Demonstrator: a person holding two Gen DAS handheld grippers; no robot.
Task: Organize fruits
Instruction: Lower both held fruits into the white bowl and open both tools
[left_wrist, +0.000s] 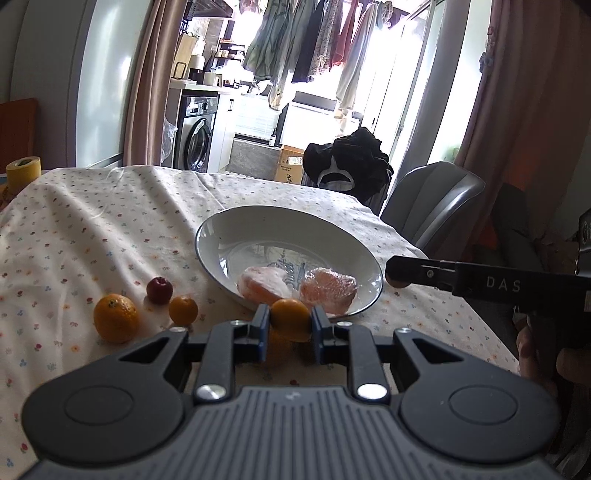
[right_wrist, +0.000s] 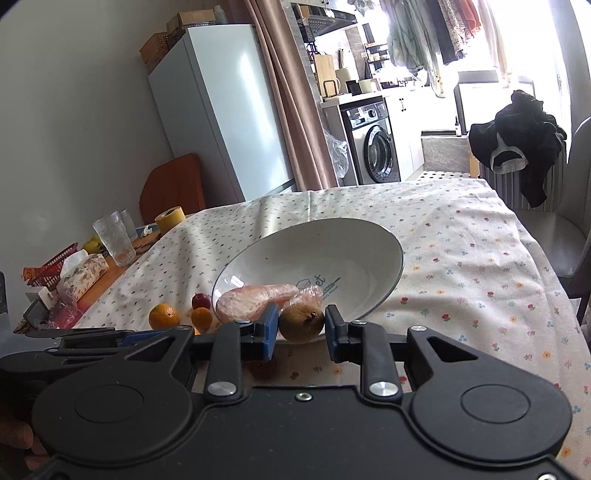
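Nearest us, left hand-held gripper (left_wrist: 285, 325) clamps a small round orange tangerine (left_wrist: 290, 319) and right hand-held gripper (right_wrist: 301, 326) a brown fuzzy kiwi (right_wrist: 301, 325), both just short of the white shallow ceramic bowl (left_wrist: 258, 221) holding two plastic-wrapped pinkish fruit pieces (left_wrist: 295, 286), leaving three loose fruits (left_wrist: 159, 304) on the floral-clothed worktop (left_wrist: 92, 236).

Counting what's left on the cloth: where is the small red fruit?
In the left wrist view the small red fruit sits on the tablecloth, left of the plate, between the large orange and small orange.

Clamped orange (left_wrist: 290, 319) and kiwi (right_wrist: 301, 326), aloft.
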